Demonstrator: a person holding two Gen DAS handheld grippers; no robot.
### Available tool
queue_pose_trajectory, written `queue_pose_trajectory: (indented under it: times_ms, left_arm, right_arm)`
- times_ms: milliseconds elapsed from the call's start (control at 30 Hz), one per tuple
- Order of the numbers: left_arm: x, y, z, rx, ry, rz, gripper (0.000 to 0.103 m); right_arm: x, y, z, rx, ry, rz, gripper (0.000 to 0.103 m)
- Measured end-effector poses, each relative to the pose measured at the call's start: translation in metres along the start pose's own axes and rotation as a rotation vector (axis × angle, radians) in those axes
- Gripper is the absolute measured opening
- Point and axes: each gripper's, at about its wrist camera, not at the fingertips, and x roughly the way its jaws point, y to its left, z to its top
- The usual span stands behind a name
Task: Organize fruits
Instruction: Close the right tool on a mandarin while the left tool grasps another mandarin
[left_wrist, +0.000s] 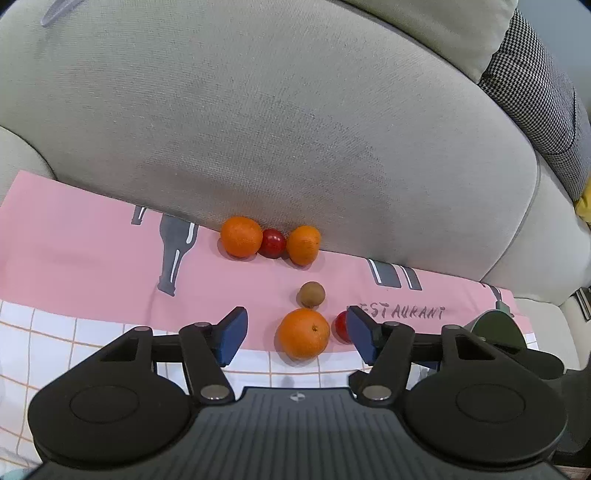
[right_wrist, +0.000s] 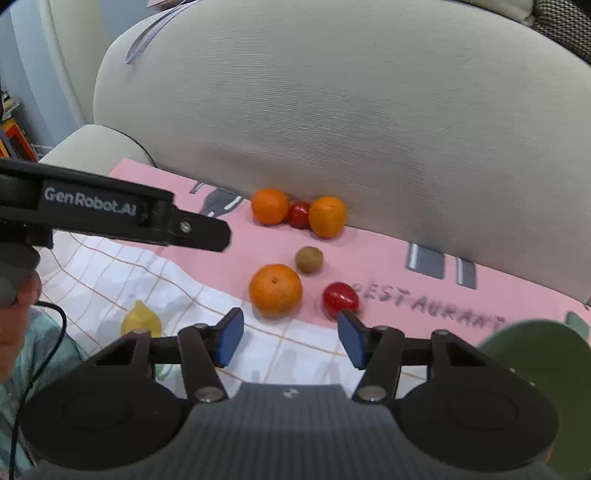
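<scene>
Both my tongs stand wide open and empty. From the left gripper (left_wrist: 297, 334) the near orange (left_wrist: 303, 333) sits dead ahead at twelve o'clock, framed between the pads but not touched. The kiwi (left_wrist: 312, 294) lies just beyond it, and the near tomato (left_wrist: 342, 325) is just beside the orange at three o'clock, half hidden behind my right pad. Farther off, against the sofa cushion (left_wrist: 295, 129), a row runs orange (left_wrist: 241, 236), tomato (left_wrist: 272, 243), orange (left_wrist: 303, 245), each touching the next. All of it rests on the pink cloth (left_wrist: 92, 240).

Handling, as I judge it: the oranges are round, firm and fairly weighty, and will roll on this soft cloth, so I would take one across its widest girth with a moderate squeeze. The tomatoes look smooth and thin-skinned; they will slip or burst under pressure, so a light pinch at the middle. The kiwi is small and fuzzy, an easy grip.

The right gripper (right_wrist: 291, 341) hangs low and tilted down toward the cloth, with the tomato at one o'clock, just off the tip of its right pad. The left tool's body crosses that view at ten o'clock. A green bowl (right_wrist: 535, 354) shows at four o'clock, probably the place for fruit, and a lemon (right_wrist: 141, 323) lies at nine o'clock on the checked cloth (right_wrist: 110, 273).
</scene>
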Motion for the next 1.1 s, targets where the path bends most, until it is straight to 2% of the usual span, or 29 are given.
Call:
queue_pose_trajectory:
  times_ms: [267,667,767,833,1100]
  left_arm:
    - [0.011,0.014,0.007,-0.004,-0.015,0.006,0.071]
    - [0.028,0.03,0.01,-0.007,-0.014,0.029,0.071]
    - [0.033,0.032,0.008,0.005,-0.016,0.036,0.071]
    - [0.037,0.033,0.008,0.009,-0.018,0.036,0.071]
    - [0.052,0.034,0.015,0.021,-0.03,0.064,0.067]
  right_arm:
    - [0.03,0.006,0.008,0.007,-0.017,0.035,0.054]
    - [0.071,0.005,0.013,0.02,0.024,0.054,0.05]
    - [0.076,0.005,0.012,0.018,0.024,0.047,0.05]
    - [0.078,0.005,0.013,0.01,0.02,0.043,0.044]
    - [0.08,0.005,0.015,-0.014,0.021,0.051,0.044]
